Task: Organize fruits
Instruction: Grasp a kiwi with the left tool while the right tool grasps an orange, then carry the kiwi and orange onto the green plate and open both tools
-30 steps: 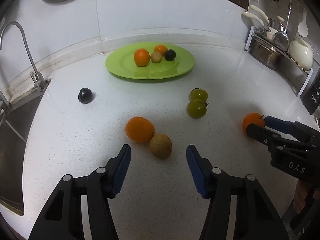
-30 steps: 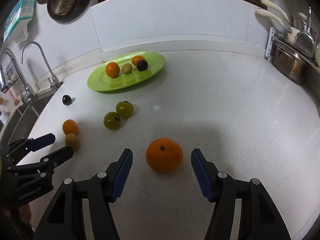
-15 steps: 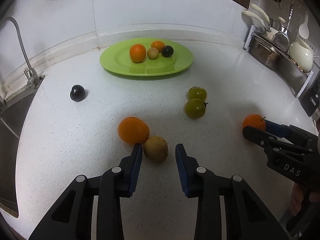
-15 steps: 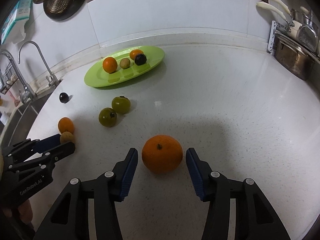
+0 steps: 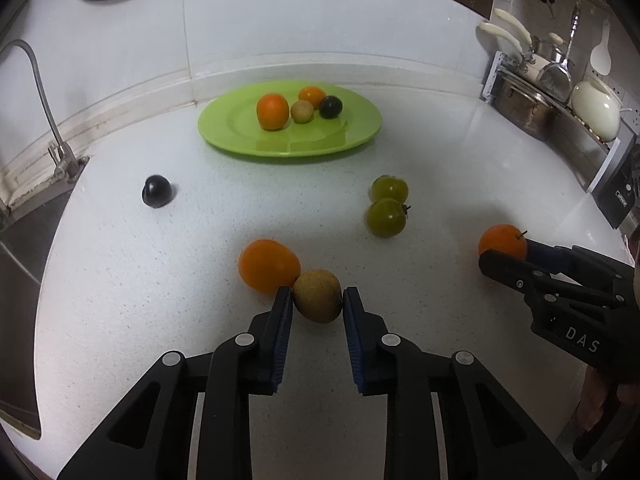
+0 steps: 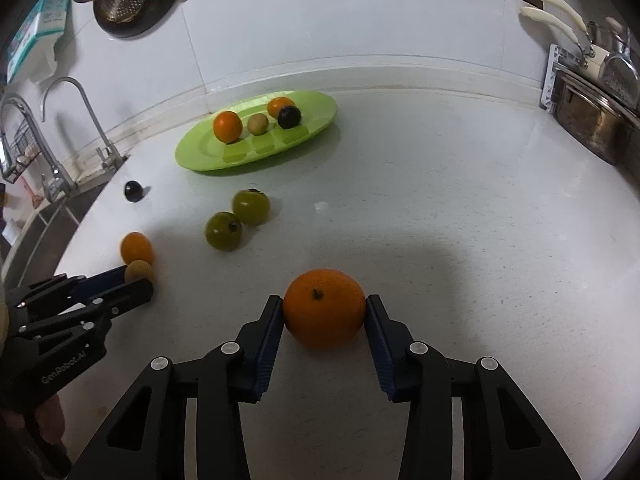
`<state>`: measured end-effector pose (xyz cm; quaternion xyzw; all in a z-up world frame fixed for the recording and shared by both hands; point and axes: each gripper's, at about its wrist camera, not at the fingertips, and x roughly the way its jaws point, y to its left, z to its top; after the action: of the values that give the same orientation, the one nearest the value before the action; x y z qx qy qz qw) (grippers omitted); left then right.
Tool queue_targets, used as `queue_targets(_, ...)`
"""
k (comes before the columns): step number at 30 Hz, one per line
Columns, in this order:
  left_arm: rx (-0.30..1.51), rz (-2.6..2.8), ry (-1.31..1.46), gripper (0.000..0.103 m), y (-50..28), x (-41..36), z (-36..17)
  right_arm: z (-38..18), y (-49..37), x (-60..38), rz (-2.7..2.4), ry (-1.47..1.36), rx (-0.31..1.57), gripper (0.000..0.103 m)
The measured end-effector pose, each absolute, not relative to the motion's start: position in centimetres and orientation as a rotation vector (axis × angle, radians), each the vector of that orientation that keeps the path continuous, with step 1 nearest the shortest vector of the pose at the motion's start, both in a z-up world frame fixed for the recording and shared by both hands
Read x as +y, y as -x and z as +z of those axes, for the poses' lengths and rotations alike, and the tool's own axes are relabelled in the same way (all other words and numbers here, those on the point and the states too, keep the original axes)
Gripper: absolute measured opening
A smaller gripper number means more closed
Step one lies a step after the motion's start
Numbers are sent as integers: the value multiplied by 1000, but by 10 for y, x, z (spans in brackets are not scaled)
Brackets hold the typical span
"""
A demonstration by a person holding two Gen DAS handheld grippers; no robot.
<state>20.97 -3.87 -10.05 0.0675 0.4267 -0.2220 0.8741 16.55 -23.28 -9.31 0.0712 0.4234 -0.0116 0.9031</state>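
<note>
The left gripper (image 5: 317, 304) has just been closing, and its blue pads now press on both sides of a small brown fruit (image 5: 318, 295). The brown fruit sits on the white counter (image 5: 460, 184), near the front edge. A small orange (image 5: 269, 265) touches the brown fruit on its left side.

The right gripper (image 6: 325, 314) has also just been closing. Its two pads touch the sides of a big orange (image 6: 324, 307), which rests on the counter. In the left view, this same orange shows between the tips of the right gripper, out by the counter's right edge.

Two green fruits (image 5: 387, 207) sit side by side in the middle of the counter, touching each other. A dark fruit (image 5: 157, 196) lies alone toward the left edge, near the sink (image 5: 18, 280).

A green plate (image 5: 248, 136) sits by the back edge, close to the wall. On it are an orange (image 5: 272, 111), a little brown fruit (image 5: 302, 111), another orange (image 5: 312, 96) behind it, and a dark fruit (image 5: 330, 107). They stand close in a bunch on the far half of the plate.

A tap (image 5: 40, 92) bends over the sink at the left. Pots (image 5: 524, 106) and tools stand on a rack at the back right corner.
</note>
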Motion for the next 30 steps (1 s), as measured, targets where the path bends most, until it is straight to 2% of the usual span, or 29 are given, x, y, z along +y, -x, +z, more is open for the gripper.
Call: queue_targets(30, 697, -490, -138, 26, -198, -7, -38, -26, -164, -188, 77, -89, 730, 42)
